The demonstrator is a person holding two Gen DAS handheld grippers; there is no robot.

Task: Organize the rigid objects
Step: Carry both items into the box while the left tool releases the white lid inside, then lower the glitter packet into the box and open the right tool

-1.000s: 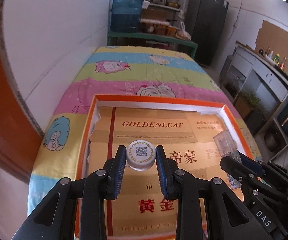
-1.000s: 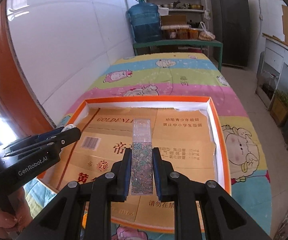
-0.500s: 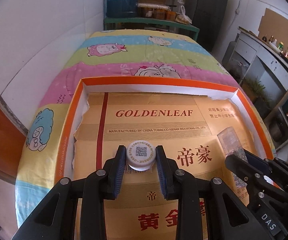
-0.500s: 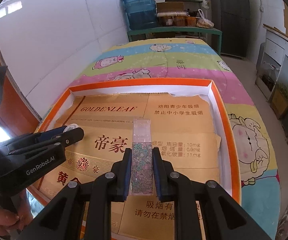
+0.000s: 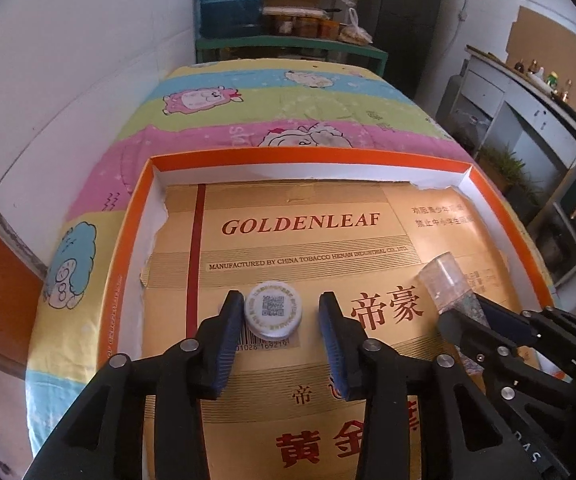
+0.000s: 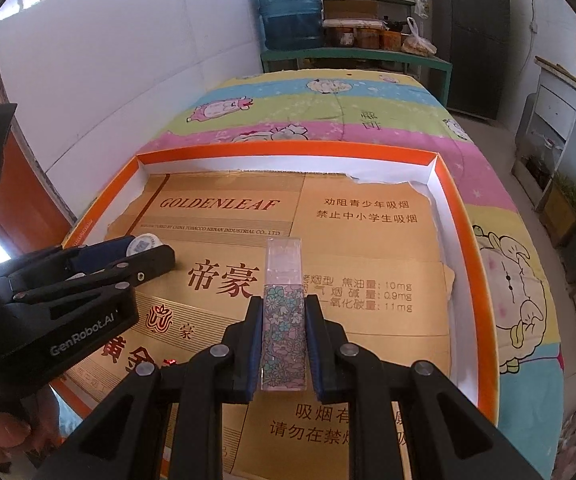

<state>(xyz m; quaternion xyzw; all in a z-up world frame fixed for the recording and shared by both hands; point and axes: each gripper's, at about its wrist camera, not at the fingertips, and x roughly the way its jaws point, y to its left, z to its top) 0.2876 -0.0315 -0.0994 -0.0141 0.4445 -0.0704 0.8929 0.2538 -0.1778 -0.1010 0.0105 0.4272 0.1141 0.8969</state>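
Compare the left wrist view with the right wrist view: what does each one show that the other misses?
Left wrist only: the QR code printed on top of the round white plastic cap, a gap between it and one pad of the open left gripper.

Right wrist only: the floral pattern of the clear rectangular tube, pinched by the right gripper.

Both: the orange-rimmed shallow box lined with gold cardboard.
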